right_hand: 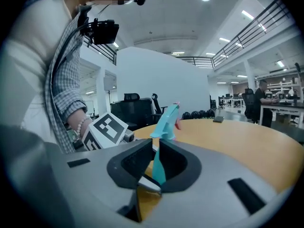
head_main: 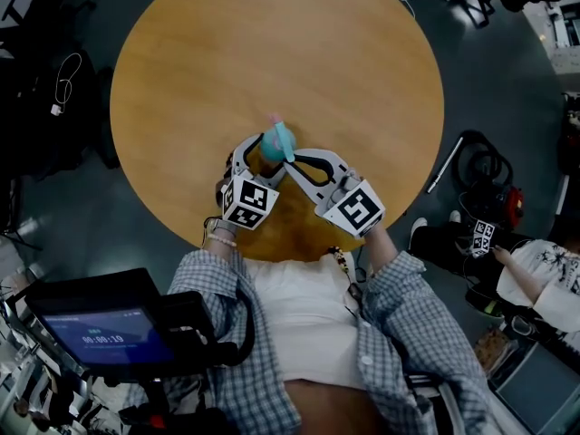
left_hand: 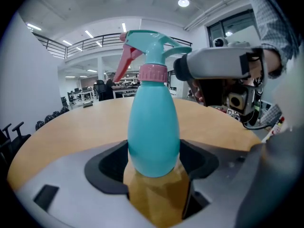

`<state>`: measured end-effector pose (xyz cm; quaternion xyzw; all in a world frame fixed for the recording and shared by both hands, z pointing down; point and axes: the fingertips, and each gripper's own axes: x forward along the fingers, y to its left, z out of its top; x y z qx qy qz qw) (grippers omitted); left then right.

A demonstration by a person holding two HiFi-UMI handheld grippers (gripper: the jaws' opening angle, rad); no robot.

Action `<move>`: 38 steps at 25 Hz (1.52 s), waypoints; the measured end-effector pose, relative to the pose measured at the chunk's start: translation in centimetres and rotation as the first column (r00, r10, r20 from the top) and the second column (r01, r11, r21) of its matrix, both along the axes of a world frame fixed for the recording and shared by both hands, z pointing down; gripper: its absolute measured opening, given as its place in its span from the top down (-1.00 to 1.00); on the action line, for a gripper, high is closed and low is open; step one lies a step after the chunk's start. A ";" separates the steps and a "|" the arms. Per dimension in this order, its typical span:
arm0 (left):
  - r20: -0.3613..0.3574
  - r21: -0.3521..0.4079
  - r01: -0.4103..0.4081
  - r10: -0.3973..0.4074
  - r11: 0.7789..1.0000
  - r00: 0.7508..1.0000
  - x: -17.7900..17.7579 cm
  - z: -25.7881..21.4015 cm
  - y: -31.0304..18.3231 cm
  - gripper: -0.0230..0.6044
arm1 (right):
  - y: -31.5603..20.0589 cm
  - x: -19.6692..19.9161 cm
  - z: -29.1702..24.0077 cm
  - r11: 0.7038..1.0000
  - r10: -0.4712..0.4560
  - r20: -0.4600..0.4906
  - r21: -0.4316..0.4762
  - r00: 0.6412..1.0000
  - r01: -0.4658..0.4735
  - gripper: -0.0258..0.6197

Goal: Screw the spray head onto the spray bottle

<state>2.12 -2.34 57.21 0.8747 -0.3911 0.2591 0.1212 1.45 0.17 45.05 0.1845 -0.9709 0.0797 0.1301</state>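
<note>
Our right gripper's (right_hand: 156,164) jaws are pinched together on a thin teal edge of the spray head (right_hand: 166,120), at its rear end. The head's pink tip points away toward the far side of the table.

Our left gripper's (left_hand: 154,169) jaws stand wide. Their black pads (left_hand: 110,164) press on either side of the round lower body of the teal spray bottle (left_hand: 153,127). The bottle stands upright on the round wooden table (head_main: 272,53), close to its near edge and right in front of us. The left gripper reaches it from the near left and the right from the near right.

The head sits on top of the bottle, with its pink collar (left_hand: 153,73) down over the neck and the pink trigger (left_hand: 124,61) hanging under the nozzle. We cannot tell how far the thread has caught.

What matters next is the bottle's long axis, which runs straight up through the collar. The right grip sits high and off that axis, behind the neck, while the left grip sits low on the body. We judge the head must swing around that upright line while the left gripper stops the body from turning. The right gripper is the nearer one to the head, so the turn falls to it.
</note>
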 end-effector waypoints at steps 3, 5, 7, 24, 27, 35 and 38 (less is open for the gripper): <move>0.001 0.002 -0.017 0.017 1.000 1.000 -0.1 -0.1 0.1 -0.14 | -1.1 1.2 0.6 0.998 -0.058 -0.037 -0.030 0.998 0.057 0.36; 0.000 0.003 -0.031 0.031 1.000 1.000 -0.1 -0.1 0.1 -0.14 | -2.1 1.0 0.9 0.990 -0.143 -0.091 0.005 0.986 0.144 0.35; -0.001 0.003 -0.048 0.048 0.999 0.999 0.0 -0.1 0.2 -0.14 | -2.6 0.5 1.1 0.971 -0.232 -0.136 0.022 0.963 0.237 0.35; 0.007 0.018 0.049 -0.049 0.999 0.999 -0.2 -0.8 0.5 -0.14 | -2.2 -0.5 0.5 0.955 0.289 -0.059 0.093 0.956 -0.283 0.54; -0.003 0.014 0.079 -0.079 0.997 0.997 -0.4 -0.6 0.3 -0.14 | -2.3 -1.0 0.5 0.920 0.389 -0.029 0.057 0.921 -0.387 0.54; -0.023 0.009 -0.118 0.118 0.993 0.993 -0.3 -0.3 0.6 -0.14 | -1.8 -1.0 0.1 0.999 0.017 -0.050 0.040 0.999 -0.015 0.24; -0.046 0.000 -0.171 0.171 0.985 0.984 -0.4 -0.2 0.8 -0.14 | -2.4 -0.6 0.4 0.995 -0.073 -0.086 0.056 0.994 0.078 0.27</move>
